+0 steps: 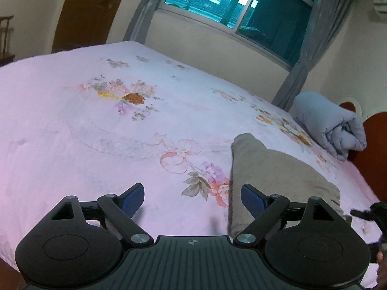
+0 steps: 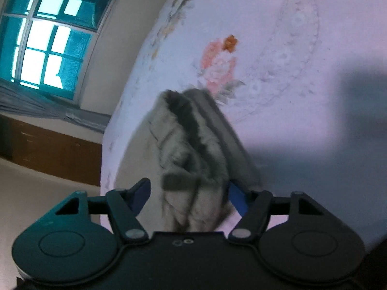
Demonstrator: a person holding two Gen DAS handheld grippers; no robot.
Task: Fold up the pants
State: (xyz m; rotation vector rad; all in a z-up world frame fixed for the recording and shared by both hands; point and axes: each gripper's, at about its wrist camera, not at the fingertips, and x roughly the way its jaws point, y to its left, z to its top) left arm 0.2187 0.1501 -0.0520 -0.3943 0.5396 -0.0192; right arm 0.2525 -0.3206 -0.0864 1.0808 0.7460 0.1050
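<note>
Folded grey-beige pants [image 1: 273, 169], fuzzy, on bedspread [image 1: 96, 133]

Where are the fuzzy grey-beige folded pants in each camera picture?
Left wrist view: the fuzzy grey-beige folded pants lie right of centre on the pink flowered bedspread, partly behind the right blue pad.
Right wrist view: the pants sit at centre, between the tongs' blue pads.
Shared landmark: the teal-framed window, top in the left view, upper left in the right.
</note>
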